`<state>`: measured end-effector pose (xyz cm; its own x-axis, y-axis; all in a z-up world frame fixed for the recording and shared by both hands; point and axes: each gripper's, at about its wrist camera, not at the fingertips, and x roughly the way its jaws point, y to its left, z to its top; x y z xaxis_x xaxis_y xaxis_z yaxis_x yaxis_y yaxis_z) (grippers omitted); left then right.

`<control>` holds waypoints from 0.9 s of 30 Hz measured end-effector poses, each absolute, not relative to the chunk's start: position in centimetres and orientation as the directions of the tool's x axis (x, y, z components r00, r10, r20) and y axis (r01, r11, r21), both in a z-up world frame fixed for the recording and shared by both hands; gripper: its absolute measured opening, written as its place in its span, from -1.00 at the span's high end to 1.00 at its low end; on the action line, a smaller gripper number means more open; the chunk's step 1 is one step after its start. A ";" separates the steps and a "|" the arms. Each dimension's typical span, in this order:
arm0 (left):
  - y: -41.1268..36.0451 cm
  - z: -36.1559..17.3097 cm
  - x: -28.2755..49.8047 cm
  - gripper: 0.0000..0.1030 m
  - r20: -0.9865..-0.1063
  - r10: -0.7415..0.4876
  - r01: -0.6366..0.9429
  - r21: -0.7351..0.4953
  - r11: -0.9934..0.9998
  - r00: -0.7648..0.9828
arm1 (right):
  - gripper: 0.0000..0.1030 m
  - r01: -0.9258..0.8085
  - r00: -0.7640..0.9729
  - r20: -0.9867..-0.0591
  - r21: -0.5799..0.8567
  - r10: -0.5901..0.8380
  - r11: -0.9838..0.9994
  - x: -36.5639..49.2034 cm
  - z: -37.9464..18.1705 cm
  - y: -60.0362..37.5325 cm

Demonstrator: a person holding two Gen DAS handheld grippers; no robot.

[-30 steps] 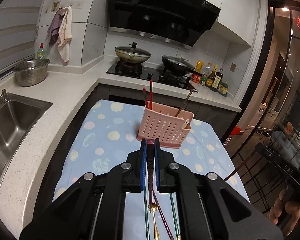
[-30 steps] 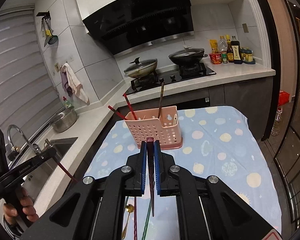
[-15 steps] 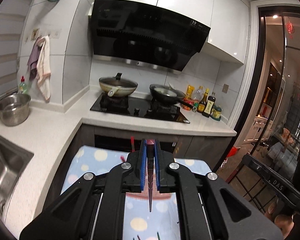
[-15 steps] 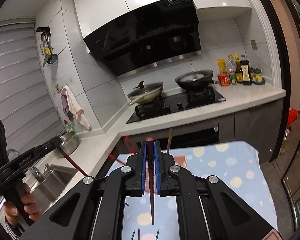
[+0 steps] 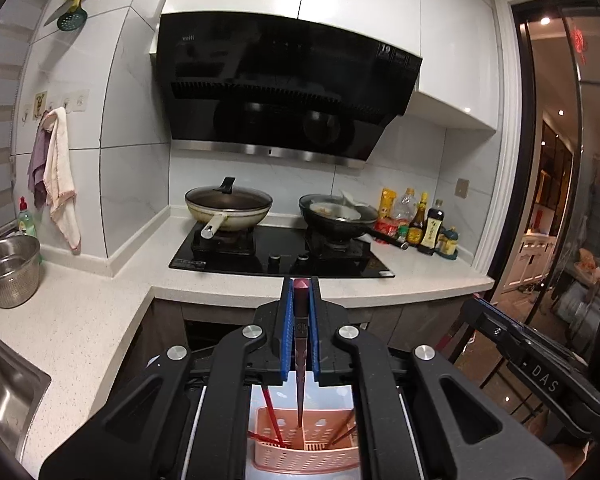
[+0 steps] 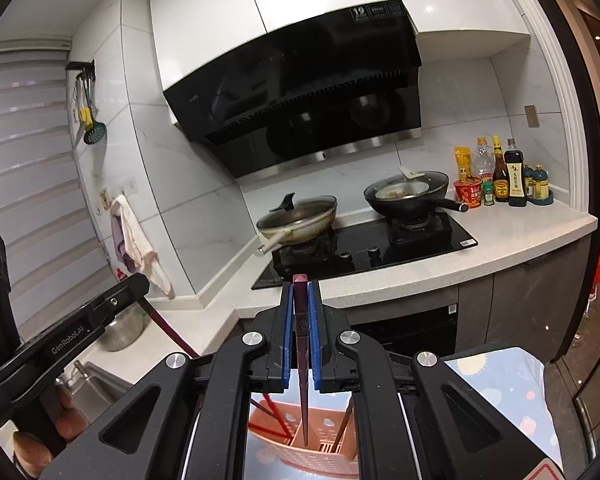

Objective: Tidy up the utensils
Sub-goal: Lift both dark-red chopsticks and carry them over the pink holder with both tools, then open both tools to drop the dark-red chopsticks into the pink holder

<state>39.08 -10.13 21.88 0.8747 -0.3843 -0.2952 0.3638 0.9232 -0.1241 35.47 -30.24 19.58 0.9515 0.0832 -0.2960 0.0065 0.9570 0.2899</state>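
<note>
Each gripper carries one dark maroon chopstick above the pink perforated utensil caddy. The left gripper [image 5: 300, 332] has its blue pads pressed together on the left chopstick [image 5: 300, 364], which is clamped near its thick square end and hangs with the tapered tip pointing down toward the utensil caddy [image 5: 304, 456]. The right gripper [image 6: 301, 336] pinches the right chopstick [image 6: 302, 368] the same way, tip downward over the same caddy [image 6: 300, 460]. Holding each stick close to its blunt end leaves most of its length free below the jaws, so the narrow tip can enter a compartment first while the pads stay clear of the rim. In both wrist views the tip appears at or just inside the top of a middle compartment; whether it touches the bottom cannot be determined. Red chopsticks [image 5: 270, 420] already lean in the left compartment and a dark utensil handle [image 6: 346, 420] stands in the right one, so the middle slot is probably chosen for its free space. The caddy rests on a table with a dotted blue cloth [image 6: 500, 384], in front of the stove counter [image 5: 420, 276]. The step in hand is judged to be insertion; release should follow only once each stick is well down inside the divider walls, otherwise it may tip out.
</note>
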 end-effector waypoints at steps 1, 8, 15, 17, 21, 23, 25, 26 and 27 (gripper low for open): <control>-10.3 21.4 39.5 0.87 -0.304 -0.380 0.361 -0.120 0.925 0.874 | 0.86 0.009 0.947 -0.311 0.287 0.084 0.958 36.1 19.0 -30.2; -10.7 17.8 41.7 0.87 -0.381 -0.380 0.355 -0.136 0.925 0.843 | 0.86 0.022 0.910 -0.406 0.256 0.087 0.966 38.4 14.7 -29.7; -10.4 15.8 42.6 0.86 -0.427 -0.380 0.342 -0.165 0.925 0.821 | 0.85 0.039 0.888 -0.453 0.240 0.076 0.970 38.9 12.7 -29.5; -10.1 15.6 42.6 0.78 -0.433 -0.377 0.329 -0.185 0.926 0.819 | 0.78 0.047 0.890 -0.450 0.243 0.069 0.969 38.7 12.6 -29.7; -9.2 15.2 42.4 -0.07 -0.440 -0.346 0.278 -0.213 0.937 0.829 | 0.40 0.063 0.898 -0.437 0.259 0.059 0.964 38.1 12.9 -30.1; -9.1 15.1 42.1 -0.08 -0.445 -0.335 0.271 -0.202 0.941 0.831 | 0.36 0.066 0.901 -0.431 0.257 0.053 0.964 37.6 13.1 -30.2; -8.8 14.9 41.9 -0.09 -0.457 -0.332 0.267 -0.202 0.942 0.825 | 0.36 0.064 0.901 -0.430 0.258 0.055 0.964 37.2 13.3 -30.3; -8.7 14.9 41.7 -0.09 -0.463 -0.329 0.265 -0.199 0.943 0.823 | 0.34 0.063 0.901 -0.430 0.260 0.057 0.964 36.9 13.4 -30.3; -8.5 14.8 41.5 -0.09 -0.466 -0.325 0.261 -0.197 0.945 0.823 | 0.31 0.062 0.901 -0.430 0.261 0.058 0.963 36.6 13.5 -30.2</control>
<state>41.52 -8.53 14.83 0.8229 -0.3245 -0.4664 0.2613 0.9450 -0.1966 36.56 -30.21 13.49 0.9009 0.0580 -0.4302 0.0625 0.9634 0.2608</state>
